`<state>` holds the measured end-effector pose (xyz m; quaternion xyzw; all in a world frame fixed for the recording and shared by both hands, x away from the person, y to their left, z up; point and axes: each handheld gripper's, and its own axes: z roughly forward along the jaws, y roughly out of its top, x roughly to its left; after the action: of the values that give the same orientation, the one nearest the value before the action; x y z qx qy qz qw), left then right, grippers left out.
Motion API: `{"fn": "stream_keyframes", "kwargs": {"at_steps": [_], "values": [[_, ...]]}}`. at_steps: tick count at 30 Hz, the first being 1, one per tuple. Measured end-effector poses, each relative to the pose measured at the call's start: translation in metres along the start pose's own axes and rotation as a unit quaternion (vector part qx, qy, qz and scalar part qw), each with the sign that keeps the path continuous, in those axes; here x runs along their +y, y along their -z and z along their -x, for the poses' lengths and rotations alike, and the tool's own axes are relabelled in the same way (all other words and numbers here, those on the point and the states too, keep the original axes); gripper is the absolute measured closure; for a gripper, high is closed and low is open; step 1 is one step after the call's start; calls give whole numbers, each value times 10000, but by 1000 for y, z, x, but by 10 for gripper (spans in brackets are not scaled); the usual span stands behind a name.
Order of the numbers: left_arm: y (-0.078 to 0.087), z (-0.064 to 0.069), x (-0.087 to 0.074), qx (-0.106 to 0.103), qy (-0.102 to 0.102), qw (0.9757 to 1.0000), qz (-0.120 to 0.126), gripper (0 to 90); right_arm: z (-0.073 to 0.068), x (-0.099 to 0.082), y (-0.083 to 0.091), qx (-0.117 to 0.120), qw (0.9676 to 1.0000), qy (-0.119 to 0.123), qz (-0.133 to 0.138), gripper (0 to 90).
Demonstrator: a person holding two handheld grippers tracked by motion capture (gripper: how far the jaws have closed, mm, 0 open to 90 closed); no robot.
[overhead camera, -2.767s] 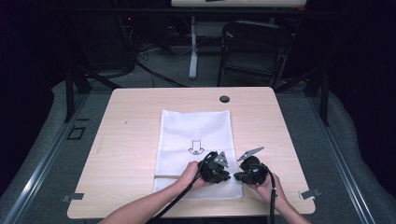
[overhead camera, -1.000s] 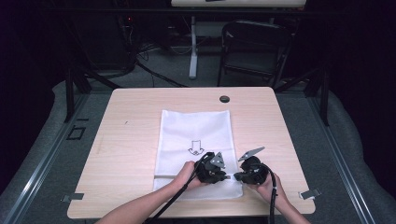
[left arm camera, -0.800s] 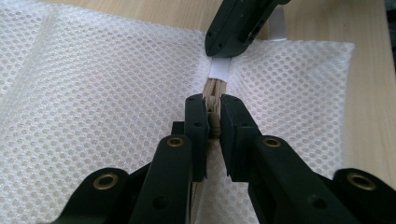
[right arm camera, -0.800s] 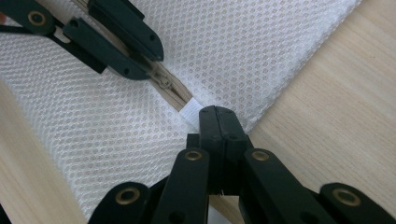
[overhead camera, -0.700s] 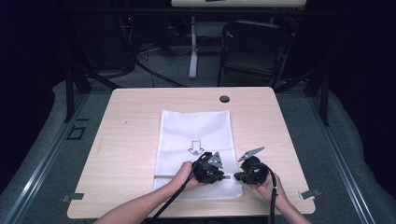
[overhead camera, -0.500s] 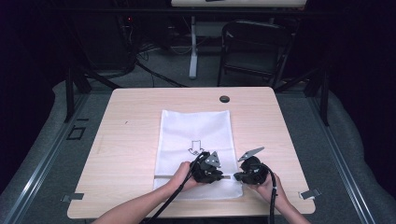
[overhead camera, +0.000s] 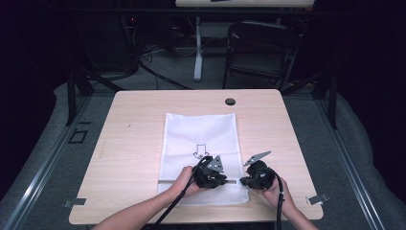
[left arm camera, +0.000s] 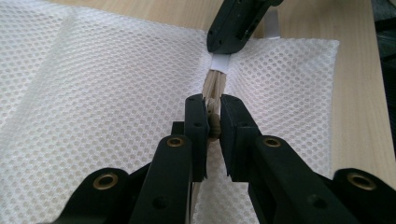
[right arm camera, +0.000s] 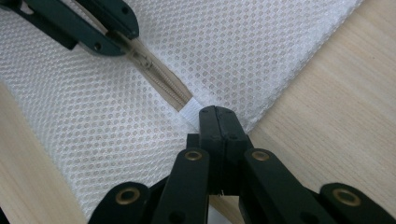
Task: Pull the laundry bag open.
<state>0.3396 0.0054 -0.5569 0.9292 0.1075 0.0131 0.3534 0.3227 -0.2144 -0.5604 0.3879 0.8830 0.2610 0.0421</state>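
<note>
The left gripper (left arm camera: 212, 122) is clamped on the zip pull (left arm camera: 214, 126) of a white mesh bag (overhead camera: 201, 139). The right gripper (right arm camera: 217, 116) is pinched tight on the white tab (right arm camera: 192, 112) at the zip's end — at the bag's right edge. The bag lies flat on the table (overhead camera: 129, 124), its zip (right arm camera: 163, 86) running across near the person's side.

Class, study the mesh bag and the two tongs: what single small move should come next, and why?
Probably the left tongs should draw the zipper pull along the zipper, away from the right tongs. They pinch the pull, while the right tongs clamp the white tab at the mesh bag edge, anchoring it.
</note>
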Motion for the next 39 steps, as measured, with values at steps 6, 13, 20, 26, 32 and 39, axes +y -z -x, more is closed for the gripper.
{"fn": "stream_keyframes", "kwargs": {"at_steps": [6, 13, 20, 26, 32, 39], "values": [[6, -2, -4, -4, 16, 10000, -10, 823, 0, -1, 0, 56, 10000, -34, 52, 900], [8, 1, -4, 15, -27, 10000, 14, 823, 0, 0, 0, -3, 10000, 11, 17, 900], [13, -1, -8, 10, 23, 10000, 19, 823, 0, 1, 0, 22, 10000, -41, 7, 900], [20, 0, -12, 105, 32, 9999, 7, 823, -1, 1, -1, 41, 10000, -71, 38, 900], [26, 1, -14, 140, 20, 9999, -14, 823, -1, 1, -1, 61, 10000, -71, 29, 900], [30, -1, -19, 131, -4, 9999, 29, 824, 1, 1, 0, 32, 10000, -12, -20, 900]]}}
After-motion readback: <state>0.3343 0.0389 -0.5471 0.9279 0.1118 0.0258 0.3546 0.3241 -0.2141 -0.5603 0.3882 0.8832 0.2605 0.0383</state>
